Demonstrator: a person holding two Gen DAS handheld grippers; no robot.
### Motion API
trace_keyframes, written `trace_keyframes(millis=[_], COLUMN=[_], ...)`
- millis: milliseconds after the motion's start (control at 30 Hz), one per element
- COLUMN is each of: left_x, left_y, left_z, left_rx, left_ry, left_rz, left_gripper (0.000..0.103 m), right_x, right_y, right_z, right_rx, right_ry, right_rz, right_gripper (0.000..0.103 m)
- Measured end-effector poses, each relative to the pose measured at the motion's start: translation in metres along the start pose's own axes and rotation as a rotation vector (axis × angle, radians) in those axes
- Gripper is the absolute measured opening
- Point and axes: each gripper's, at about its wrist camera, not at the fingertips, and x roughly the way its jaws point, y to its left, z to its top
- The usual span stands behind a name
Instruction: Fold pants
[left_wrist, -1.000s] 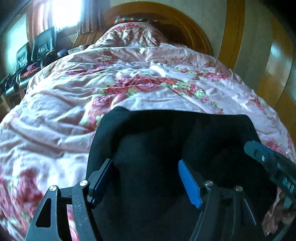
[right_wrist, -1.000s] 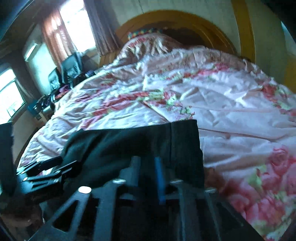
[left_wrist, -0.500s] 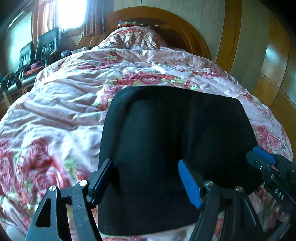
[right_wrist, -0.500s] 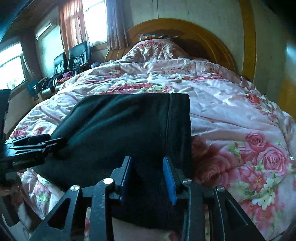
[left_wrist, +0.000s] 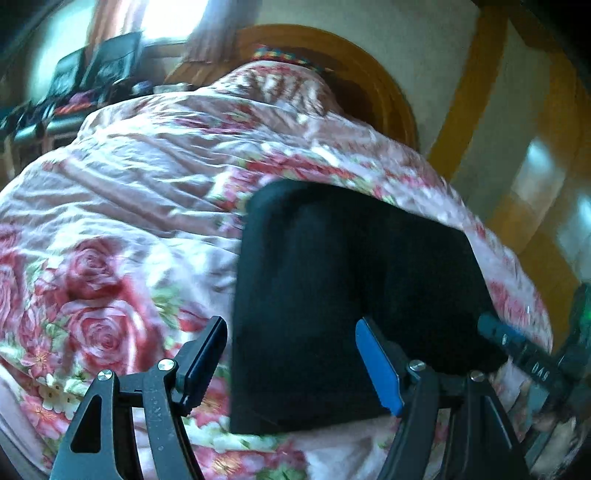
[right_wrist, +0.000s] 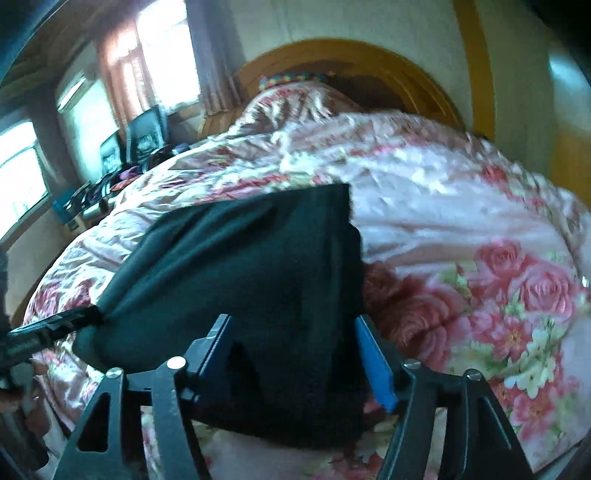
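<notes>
- Left wrist view: black pants folded flat on bed w/ rose quilt. Left gripper jaws wide, nothing held, astride pants' left edge. Right gripper cut off at frame edge, blurred.
- Right wrist view: pants under right gripper; jaws opening, cloth between, near hem hidden. Left gripper mostly cut off.
</notes>
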Motion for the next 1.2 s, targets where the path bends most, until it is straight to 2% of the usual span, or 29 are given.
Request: trace_keyframes(millis=[67,133,267,367,567,700,933,1100,1200], left_x=[0.004,0.013,0.030,0.040,0.058,0.068,0.068,0.066,0.078], left_y=[0.015,0.033,0.058,0.066,0.060,0.054,0.039,0.032,0.028], left_z=[0.004,0.007,0.008,0.007,0.005,0.006,0.000,0.008,0.002], left_rx=[-0.040,-0.076,-0.183,-0.248,-0.291,-0.274,-0.203,-0.191,-0.177], left_ry=[0.013,0.051,0.130,0.161,0.229,0.278,0.260,0.250,0.274], left_rz=[0.011,-0.012,-0.167,-0.280,-0.455,-0.520,-0.514,-0.551,-0.528], left_gripper=[0.074,0.074,0.074,0.073,0.075,0.079,0.082,0.072,0.068], right_x=[0.006,0.014,0.027,0.034,0.045,0.050,0.056,0.057,0.057], right_y=[-0.013,-0.025,-0.040,-0.047,-0.050,-0.050,-0.050,-0.056,-0.047], right_z=[0.001,0.001,0.003,0.001,0.000,0.001,0.004,0.003,0.004], right_rx=[0.081,0.162,0.240,0.288,0.306,0.302,0.298,0.330,0.280], right_ry=[0.027,0.056,0.094,0.116,0.151,0.152,0.154,0.151,0.144], right_rz=[0.047,0.114,0.209,0.257,0.328,0.354,0.366,0.392,0.361], right_gripper=[0.076,0.078,0.082,0.082,0.085,0.085,0.085,0.082,0.077])
